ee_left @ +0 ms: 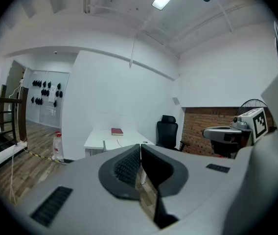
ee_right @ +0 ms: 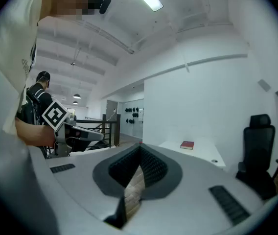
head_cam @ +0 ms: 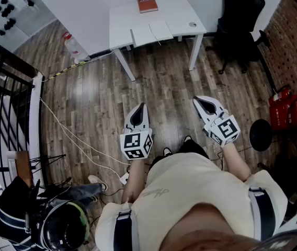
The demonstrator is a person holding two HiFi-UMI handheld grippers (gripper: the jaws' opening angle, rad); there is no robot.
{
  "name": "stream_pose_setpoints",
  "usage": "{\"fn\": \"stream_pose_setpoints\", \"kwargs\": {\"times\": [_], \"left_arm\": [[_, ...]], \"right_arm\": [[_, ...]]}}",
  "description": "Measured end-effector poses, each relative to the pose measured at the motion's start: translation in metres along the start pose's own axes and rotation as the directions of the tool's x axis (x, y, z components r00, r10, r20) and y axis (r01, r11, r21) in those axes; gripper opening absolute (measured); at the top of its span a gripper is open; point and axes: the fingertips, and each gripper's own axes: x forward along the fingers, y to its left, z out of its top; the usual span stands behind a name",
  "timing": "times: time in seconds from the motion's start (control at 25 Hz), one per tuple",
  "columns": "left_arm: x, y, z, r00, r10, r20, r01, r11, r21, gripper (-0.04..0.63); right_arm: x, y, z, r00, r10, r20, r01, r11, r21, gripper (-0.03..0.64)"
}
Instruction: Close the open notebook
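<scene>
An open notebook (head_cam: 152, 33) with white pages lies flat at the front edge of a white table (head_cam: 177, 12), far ahead of me. Behind it on the table is a closed red book (head_cam: 147, 4), also visible in the left gripper view (ee_left: 117, 131) and the right gripper view (ee_right: 187, 145). My left gripper (head_cam: 140, 107) and right gripper (head_cam: 198, 101) hover side by side over the wooden floor, well short of the table. Both are shut with nothing between the jaws (ee_left: 140, 148) (ee_right: 140, 148).
A black office chair (head_cam: 240, 20) stands right of the table. A water bottle (head_cam: 72, 46) sits on the floor at its left. A black stair railing (head_cam: 2, 103) runs along the left. A red extinguisher (head_cam: 282, 106) and a black stool (head_cam: 261, 135) are at the right. A white cable (head_cam: 70, 132) crosses the floor.
</scene>
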Motion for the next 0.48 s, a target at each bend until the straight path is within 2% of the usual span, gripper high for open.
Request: {"fn": "stream_pose_setpoints", "kwargs": {"times": [0.28,0.36,0.48], "left_arm": [[0.033,-0.005,0.007,1.0,-0.008,-0.003,0.008,1.0,0.017,0.021],[0.042,-0.01,0.012,1.0,-0.023,-0.012,0.023,0.999,0.031,0.023],[0.054,-0.023,0.019,0.999,-0.042,-0.029,0.044,0.996,0.076,0.026]], "right_arm": [[0.005,-0.043,0.004,0.995,-0.079,0.059,0.075,0.995,0.07,0.008],[0.004,-0.05,0.0,0.995,-0.09,0.041,0.089,0.995,0.038,0.008],[0.006,-0.054,-0.001,0.997,-0.067,0.025,0.067,0.998,0.009,0.008]]}}
